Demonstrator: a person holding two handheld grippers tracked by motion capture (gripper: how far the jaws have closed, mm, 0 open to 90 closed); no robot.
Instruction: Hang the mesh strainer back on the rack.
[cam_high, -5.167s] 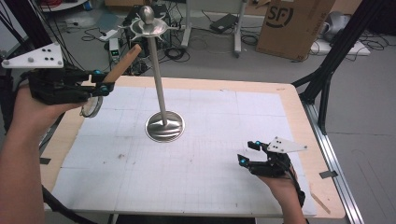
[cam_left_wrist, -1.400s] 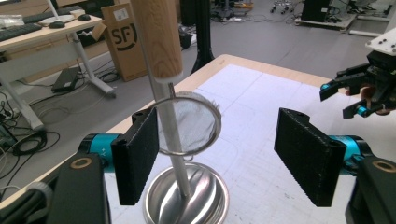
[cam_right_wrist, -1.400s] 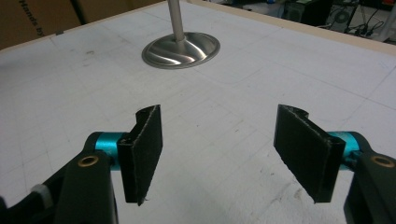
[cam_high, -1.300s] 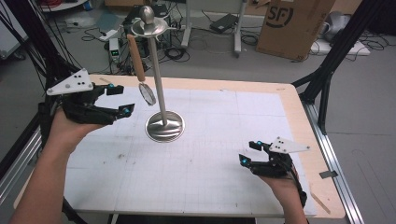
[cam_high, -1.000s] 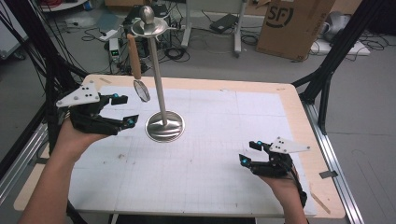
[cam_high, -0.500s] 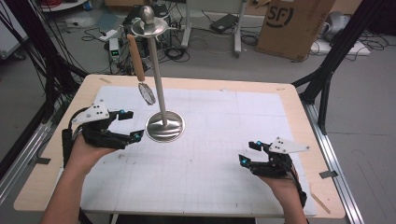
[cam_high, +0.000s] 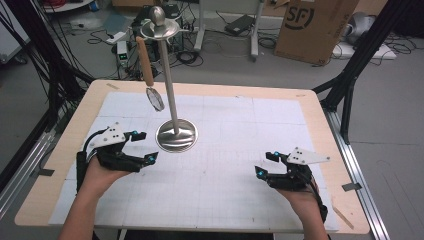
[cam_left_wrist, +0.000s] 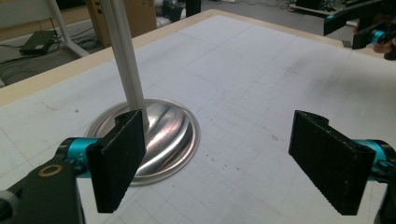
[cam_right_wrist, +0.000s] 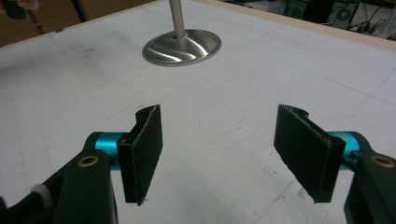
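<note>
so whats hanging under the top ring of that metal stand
A wooden-handled strainer hangs from the metal stand, its small mesh head lowest, clear of the table. How its handle hooks onto the ring cannot be made out.

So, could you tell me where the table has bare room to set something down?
The widest free patch lies between the stand's base and the right gripper, running back to the table's far edge. The near strip between the two hands is bare too. It is crowded at the left, where the left gripper sits close to the base and the strainer hangs over the mat.
</note>
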